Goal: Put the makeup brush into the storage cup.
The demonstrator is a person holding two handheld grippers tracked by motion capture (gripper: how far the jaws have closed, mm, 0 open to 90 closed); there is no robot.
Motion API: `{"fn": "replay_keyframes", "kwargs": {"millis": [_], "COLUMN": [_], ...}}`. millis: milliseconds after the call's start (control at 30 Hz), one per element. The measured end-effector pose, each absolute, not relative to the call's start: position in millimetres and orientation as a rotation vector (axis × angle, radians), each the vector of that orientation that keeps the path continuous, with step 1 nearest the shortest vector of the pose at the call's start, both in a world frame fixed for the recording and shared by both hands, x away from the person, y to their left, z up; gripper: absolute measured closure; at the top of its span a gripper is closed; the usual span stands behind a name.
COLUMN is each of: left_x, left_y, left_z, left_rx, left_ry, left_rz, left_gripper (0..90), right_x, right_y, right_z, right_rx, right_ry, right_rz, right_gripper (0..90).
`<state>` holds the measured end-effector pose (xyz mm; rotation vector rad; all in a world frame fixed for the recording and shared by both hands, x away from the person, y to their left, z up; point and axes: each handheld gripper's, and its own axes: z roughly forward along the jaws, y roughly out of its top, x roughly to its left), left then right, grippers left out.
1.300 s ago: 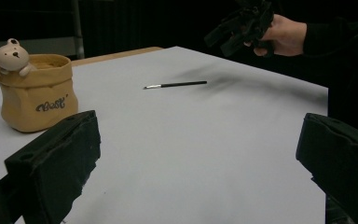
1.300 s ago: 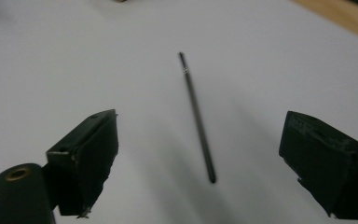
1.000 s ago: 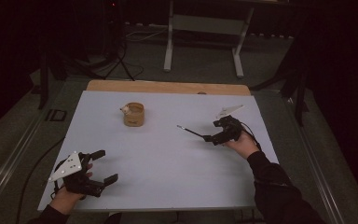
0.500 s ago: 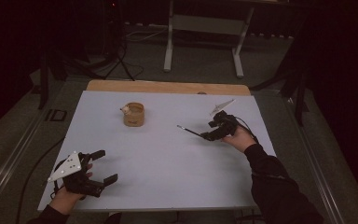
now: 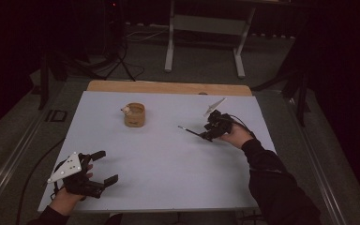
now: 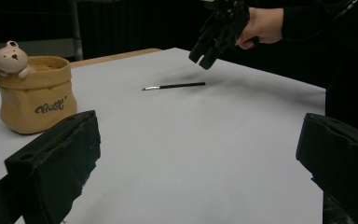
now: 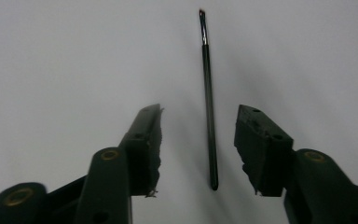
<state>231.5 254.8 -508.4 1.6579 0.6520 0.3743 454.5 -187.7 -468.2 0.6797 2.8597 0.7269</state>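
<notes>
our right gripper (image 7: 198, 144) hangs over the thin brush (image 7: 208, 100) lying flat on the white table (image 5: 159, 168), its long axis running between jaws that have just been closing but don't yet touch it.

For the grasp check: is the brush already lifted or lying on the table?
Lying flat: the thin brush rests on the table, untouched between the right gripper jaws.

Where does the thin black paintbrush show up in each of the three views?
High view: the paintbrush lies right of centre on the white table, just left of the right gripper.
Left gripper view: upper middle, flat on the table below the right gripper.
Right gripper view: centre, lying between the two jaws with gaps either side.
Shared landmark: the right gripper's black jaws.
</notes>
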Motion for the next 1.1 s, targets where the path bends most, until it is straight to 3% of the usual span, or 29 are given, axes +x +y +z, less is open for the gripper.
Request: {"fn": "replay_keyframes", "kwargs": {"millis": [400, 1100], "left_x": [232, 231], "left_y": [255, 255], "left_z": [-509, -509], "left_rx": [1.660, 1.657], "left_ry": [0.648, 0.645], "left_rz": [0.373, 0.367], "left_gripper": [0.2, 0.2], "right_x": [467, 481], "right_y": [-176, -158], "right_z": [-481, -503], "right_rx": [0.658, 0.640], "right_ry": [2.916, 2.964], "right_rz": [0.573, 0.346], "right_gripper": [69.6, 80.0]}}
